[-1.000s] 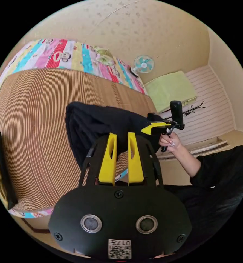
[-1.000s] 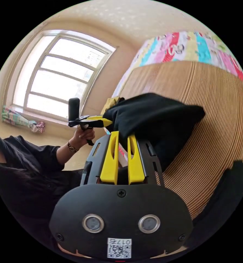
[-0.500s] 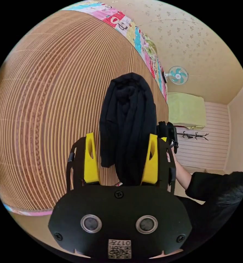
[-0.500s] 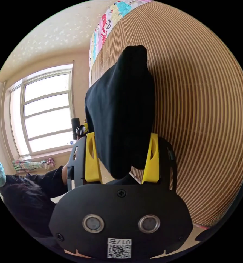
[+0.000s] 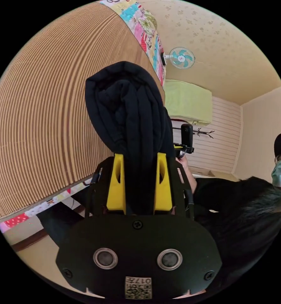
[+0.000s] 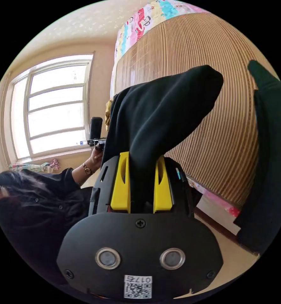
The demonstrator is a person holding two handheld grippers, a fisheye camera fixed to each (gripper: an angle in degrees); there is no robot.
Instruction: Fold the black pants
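Note:
The black pants (image 5: pixel 128 104) are a thick folded bundle held up over the striped bamboo mat (image 5: pixel 36 110). My left gripper (image 5: pixel 140 156) is shut on one end, both yellow jaws pressing the cloth. In the right gripper view the black pants (image 6: pixel 165 107) rise from between the jaws, and my right gripper (image 6: pixel 142 156) is shut on the other end. A hand holds the other gripper (image 5: pixel 184 142) just behind the bundle in the left gripper view, and the other gripper (image 6: pixel 96 136) appears likewise in the right gripper view.
The mat lies on a bed with a colourful sheet (image 5: pixel 143 28). A fan (image 5: pixel 181 57) and a green-covered unit (image 5: pixel 186 101) are by the wall. A window (image 6: pixel 52 107) is beyond the person (image 6: pixel 36 196). Another dark garment (image 6: pixel 270 142) lies on the mat's edge.
Half a second ago both grippers stood open around the folded bundle; now both have closed on it. Both views have tilted, and the bundle is raised off the mat.

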